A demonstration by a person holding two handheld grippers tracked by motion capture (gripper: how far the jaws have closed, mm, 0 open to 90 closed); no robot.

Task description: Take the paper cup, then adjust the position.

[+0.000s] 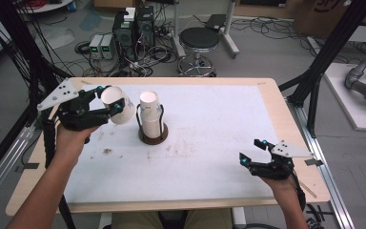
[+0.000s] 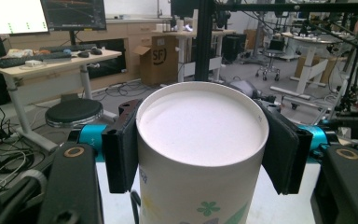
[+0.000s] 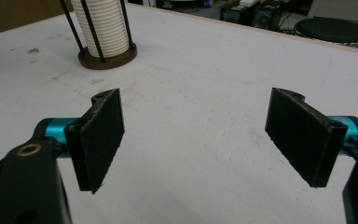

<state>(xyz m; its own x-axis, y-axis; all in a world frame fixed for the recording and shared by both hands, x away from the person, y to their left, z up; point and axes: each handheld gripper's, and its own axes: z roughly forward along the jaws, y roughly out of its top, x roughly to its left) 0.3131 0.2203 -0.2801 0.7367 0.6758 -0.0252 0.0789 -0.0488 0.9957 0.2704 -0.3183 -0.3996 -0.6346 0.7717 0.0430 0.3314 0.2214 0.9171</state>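
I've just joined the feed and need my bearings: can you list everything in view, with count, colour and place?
Held paper cup: one, white with a green print, upside down, clamped in the left gripper left of the holder.
Cup stack: one stack, white, upright in the holder at the table's centre-left.
Cup holder: one, brown round base with black rods.
Table: one, white top with wooden edge, some smudges.
Stool: one, black seat, on the floor behind the table.
Computer boxes: several, dark and grey, on the floor among cables.
Left gripper: one, black, jaws shut on the cup, above the table's left edge.
Right gripper: one, black, jaws open, at the table's right front.
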